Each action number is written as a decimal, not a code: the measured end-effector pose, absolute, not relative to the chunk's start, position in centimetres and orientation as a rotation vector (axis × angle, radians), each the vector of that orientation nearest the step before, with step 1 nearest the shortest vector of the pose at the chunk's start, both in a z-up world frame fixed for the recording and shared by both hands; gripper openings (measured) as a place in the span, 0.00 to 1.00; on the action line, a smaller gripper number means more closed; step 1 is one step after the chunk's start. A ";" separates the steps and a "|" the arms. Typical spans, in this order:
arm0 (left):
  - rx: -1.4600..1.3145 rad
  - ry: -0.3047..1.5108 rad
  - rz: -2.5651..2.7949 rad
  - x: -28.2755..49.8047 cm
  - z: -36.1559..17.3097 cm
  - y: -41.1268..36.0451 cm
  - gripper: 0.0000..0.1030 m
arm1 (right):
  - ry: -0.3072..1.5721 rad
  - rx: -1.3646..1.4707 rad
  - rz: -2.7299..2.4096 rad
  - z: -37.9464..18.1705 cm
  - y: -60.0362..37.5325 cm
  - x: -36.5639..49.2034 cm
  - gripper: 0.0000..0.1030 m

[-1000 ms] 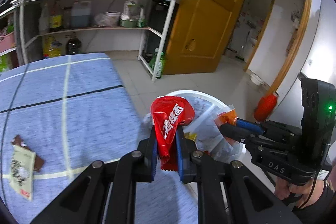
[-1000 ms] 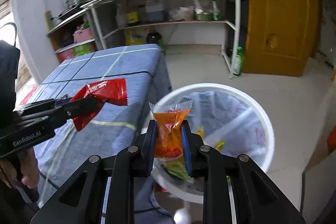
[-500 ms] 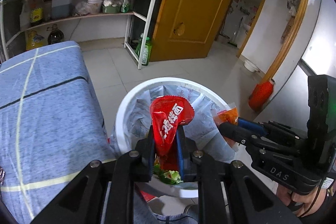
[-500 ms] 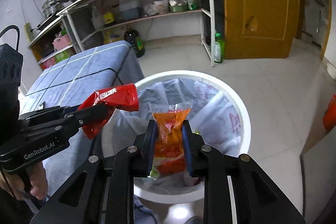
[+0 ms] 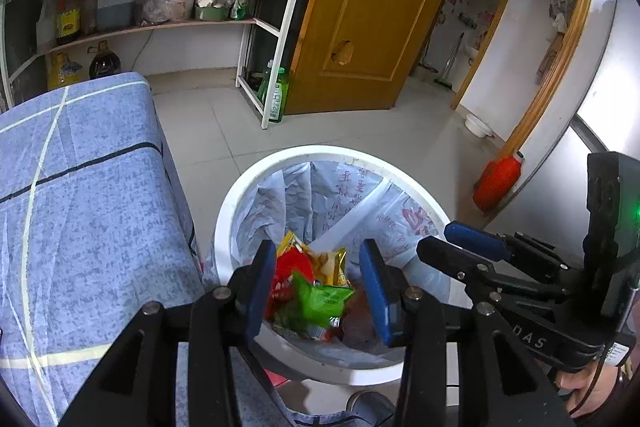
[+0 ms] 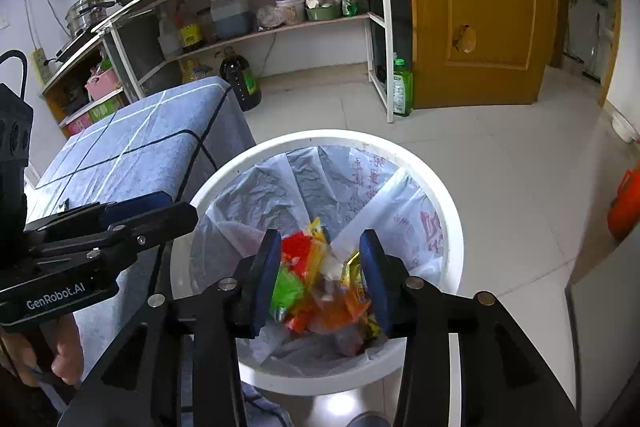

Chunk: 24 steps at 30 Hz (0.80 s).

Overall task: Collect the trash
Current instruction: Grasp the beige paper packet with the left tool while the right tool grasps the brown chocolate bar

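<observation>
A white bin [image 5: 240,195] with a pale plastic liner stands on the floor right below both grippers. My left gripper [image 5: 318,267] hangs over its mouth, its jaws opening with nothing between the blue pads. The red wrapper [image 5: 290,267] lies down in the bin beside a green wrapper [image 5: 320,301] and yellow ones. My right gripper [image 6: 320,259] is over the same bin [image 6: 452,211], jaws opening and empty. The orange wrapper [image 6: 340,311] shows blurred on the heap below. Each gripper also appears in the other's view: the right gripper [image 5: 452,239] and the left gripper [image 6: 160,211].
A table under a blue checked cloth [image 5: 80,207] stands tight against the bin's left side. Behind are a white shelf rack [image 5: 280,39] with bottles, a green bottle [image 5: 276,95] on the floor and a yellow door [image 5: 372,7]. An orange-red jug [image 5: 496,179] sits by the right wall.
Both grippers came from above the table's edge to over the bin. Their jaws then spread, and the red and the orange wrapper dropped out of them into the bin.
</observation>
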<state>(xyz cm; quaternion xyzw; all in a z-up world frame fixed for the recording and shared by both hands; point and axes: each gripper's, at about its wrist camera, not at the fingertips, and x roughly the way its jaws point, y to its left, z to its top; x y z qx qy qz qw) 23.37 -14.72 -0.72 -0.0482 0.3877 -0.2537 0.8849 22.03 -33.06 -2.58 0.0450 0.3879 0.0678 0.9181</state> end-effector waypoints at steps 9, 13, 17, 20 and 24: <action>-0.113 0.746 -0.494 21.8 1.4 -12.7 0.44 | 0.732 0.106 0.179 -0.4 -31.8 21.0 0.41; -0.126 0.725 -0.456 20.9 2.1 -10.8 0.44 | 0.705 0.096 0.223 0.6 -30.3 20.6 0.41; -0.132 0.704 -0.416 20.3 2.6 -8.7 0.44 | 0.695 0.074 0.269 1.2 -28.3 20.4 0.41; -0.134 0.692 -0.378 19.9 3.0 -6.9 0.44 | 0.693 0.064 0.303 1.4 -26.8 20.5 0.41; -0.140 0.676 -0.320 19.2 3.2 -4.1 0.44 | 0.682 0.048 0.356 1.9 -24.6 20.5 0.41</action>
